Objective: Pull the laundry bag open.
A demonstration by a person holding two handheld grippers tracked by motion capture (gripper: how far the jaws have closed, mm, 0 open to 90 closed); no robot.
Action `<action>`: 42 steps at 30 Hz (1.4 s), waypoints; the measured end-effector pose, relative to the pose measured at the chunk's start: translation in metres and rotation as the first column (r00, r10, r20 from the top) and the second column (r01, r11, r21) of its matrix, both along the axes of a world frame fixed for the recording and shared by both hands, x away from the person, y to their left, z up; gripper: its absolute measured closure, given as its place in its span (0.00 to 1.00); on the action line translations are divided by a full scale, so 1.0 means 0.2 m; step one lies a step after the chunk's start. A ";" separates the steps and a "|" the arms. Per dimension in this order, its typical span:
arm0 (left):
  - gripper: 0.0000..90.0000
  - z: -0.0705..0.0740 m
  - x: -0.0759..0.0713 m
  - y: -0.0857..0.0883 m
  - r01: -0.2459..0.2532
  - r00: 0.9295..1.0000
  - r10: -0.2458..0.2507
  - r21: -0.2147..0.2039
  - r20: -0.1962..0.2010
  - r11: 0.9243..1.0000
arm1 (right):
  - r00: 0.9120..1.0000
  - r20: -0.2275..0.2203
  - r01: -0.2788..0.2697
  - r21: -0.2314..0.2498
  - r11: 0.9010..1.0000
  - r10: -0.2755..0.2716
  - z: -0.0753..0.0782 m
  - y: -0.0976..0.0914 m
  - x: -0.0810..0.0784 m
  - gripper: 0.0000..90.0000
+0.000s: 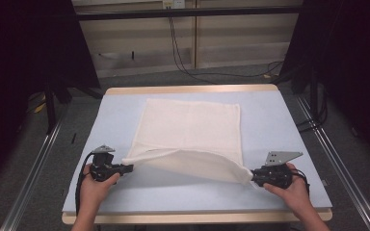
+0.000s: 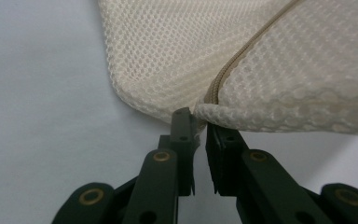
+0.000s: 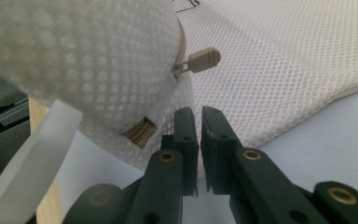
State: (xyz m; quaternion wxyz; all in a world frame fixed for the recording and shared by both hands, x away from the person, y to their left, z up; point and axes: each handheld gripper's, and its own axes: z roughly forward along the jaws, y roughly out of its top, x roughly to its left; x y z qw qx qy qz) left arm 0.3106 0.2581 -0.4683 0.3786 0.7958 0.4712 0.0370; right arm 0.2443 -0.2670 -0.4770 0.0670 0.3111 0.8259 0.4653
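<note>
High view shows a cream mesh bag (image 1: 192, 132) lying on the pale blue table (image 1: 274, 130), about in the middle between the left and right edges. The far part of the bag lies flat. The near edge is lifted from the table and hangs in a shallow curve between the two grippers.

At the left, the left hand (image 1: 96, 185) holds the left gripper (image 1: 129, 168) close to the near left corner of the table. Its jaws are nearly together and pinch the near left corner of the bag. In the left gripper view, the left gripper (image 2: 200, 122) has the mesh corner between its tips, right where the beige zipper (image 2: 233, 65) ends, and the bag (image 2: 168, 51) spreads away to the far side over the table (image 2: 37, 93).

At the right, the right hand (image 1: 294, 185) holds the right gripper (image 1: 253, 177) near the near right corner of the table. Its jaws are also narrow and closed on the near right corner of the bag. In the right gripper view, the right gripper (image 3: 199, 116) grips the mesh just below the beige zipper pull (image 3: 200, 59), which sticks out to the right. A bulge of mesh (image 3: 74, 51) hangs above and left of the jaws, and a white strap (image 3: 32, 154) falls from it toward the near left. The flat part of the bag (image 3: 284, 56) lies behind on the table (image 3: 335, 140).
</note>
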 end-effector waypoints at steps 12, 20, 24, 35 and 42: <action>0.90 0.02 0.00 0.05 -0.017 1.000 0.017 -0.025 0.003 1.000 | 1.000 -0.007 -0.005 -0.023 1.000 0.005 0.00 0.01 -0.01 0.92; 0.91 0.02 0.01 0.06 -0.010 1.000 0.010 -0.011 -0.004 1.000 | 1.000 -0.008 0.000 -0.053 0.999 0.000 0.00 0.02 0.00 0.90; 0.92 0.02 0.01 0.05 -0.014 1.000 0.014 -0.004 0.001 1.000 | 1.000 -0.002 0.017 -0.085 0.996 -0.017 -0.01 0.03 0.00 0.87; 0.93 0.02 0.02 0.04 -0.005 1.000 0.005 0.010 0.000 1.000 | 0.991 0.021 0.136 -0.145 0.980 -0.135 -0.01 0.05 0.03 0.66; 0.93 0.02 0.02 0.03 -0.003 1.000 0.003 0.020 0.004 1.000 | 0.992 0.023 0.130 -0.220 0.967 -0.128 -0.02 0.12 0.07 0.75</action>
